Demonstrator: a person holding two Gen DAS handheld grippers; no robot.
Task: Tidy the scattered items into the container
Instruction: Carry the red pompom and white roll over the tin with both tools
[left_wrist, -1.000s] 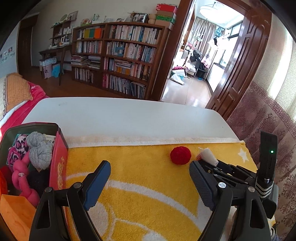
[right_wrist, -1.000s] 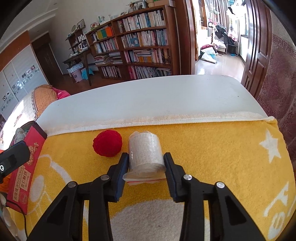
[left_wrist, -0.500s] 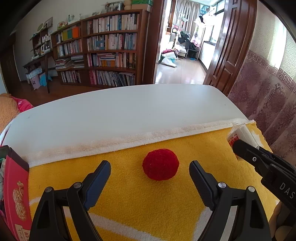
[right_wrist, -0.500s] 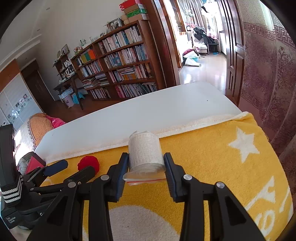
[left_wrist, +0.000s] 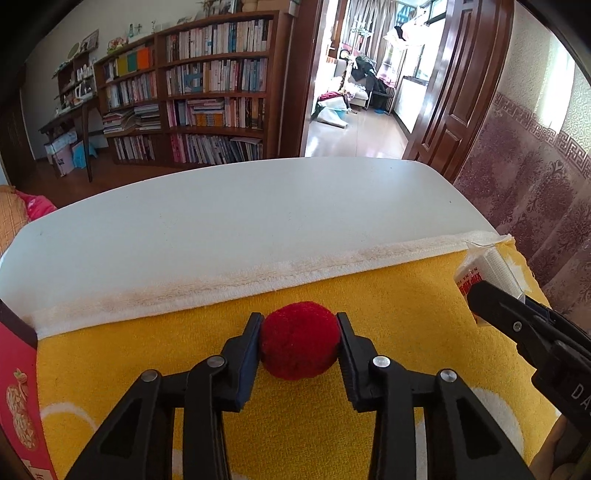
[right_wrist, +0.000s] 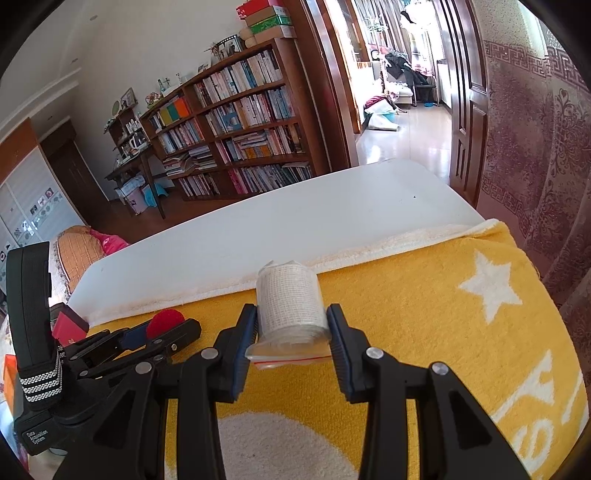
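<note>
Left wrist view: the left gripper (left_wrist: 299, 334) has just closed its jaws, and the pads now press both sides of the red pompom (left_wrist: 300, 339), which sits on the yellow towel (left_wrist: 399, 295) near its far hem. The red container (left_wrist: 16, 387) stands at the towel's left edge. Right wrist view: the right gripper (right_wrist: 291, 325) is clamped on the bagged white bandage roll (right_wrist: 290, 304), near the towel's far hem; nothing lies in the way on the white table (right_wrist: 295, 221).
</note>
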